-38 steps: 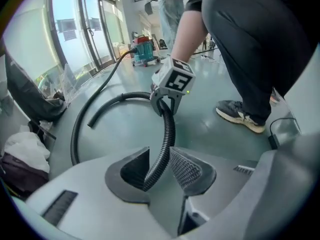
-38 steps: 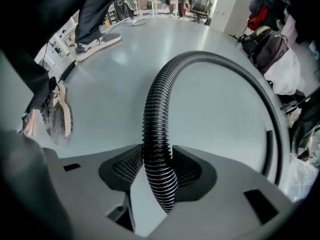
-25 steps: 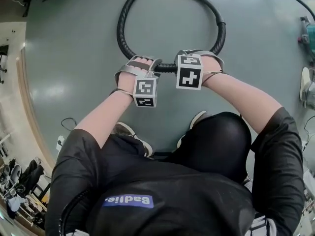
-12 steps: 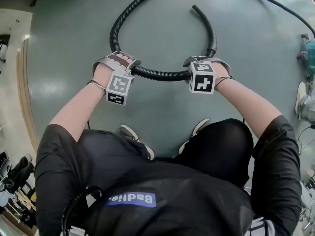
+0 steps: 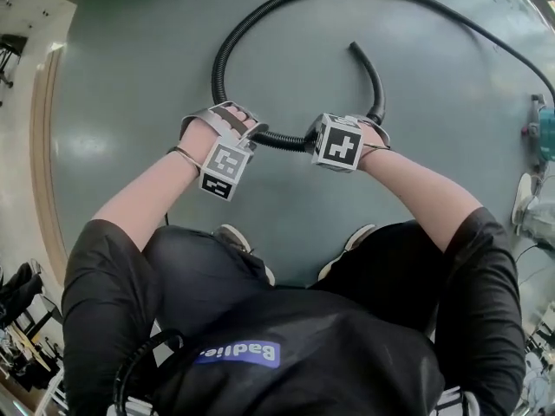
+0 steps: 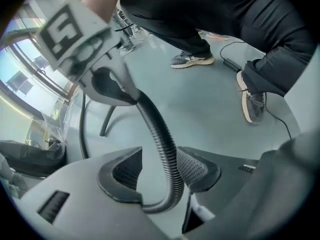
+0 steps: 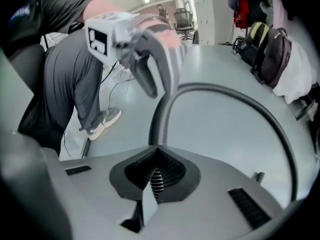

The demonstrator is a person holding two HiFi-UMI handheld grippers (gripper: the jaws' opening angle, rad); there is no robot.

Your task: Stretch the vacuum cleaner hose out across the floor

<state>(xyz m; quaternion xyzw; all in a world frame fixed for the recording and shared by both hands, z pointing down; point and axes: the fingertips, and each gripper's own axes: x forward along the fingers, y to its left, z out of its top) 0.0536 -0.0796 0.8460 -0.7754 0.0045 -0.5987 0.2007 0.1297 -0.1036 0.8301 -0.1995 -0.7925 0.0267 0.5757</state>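
**Vacuum cleaner hose: looped on floor, regrip step in hand**

Head view: vacuum cleaner hose lies in a loop on the floor. Left gripper and right gripper sit near each other on its near arc.

Left gripper view: jaws opening; the hose runs loose between the pads, not pinched.

Right gripper view: jaws closing, pads clamped on the ribbed hose.

Judgement: the loop is not yet straightened. The next move likely calls for the left gripper to shift outward along the hose and close on it, then both to draw apart.
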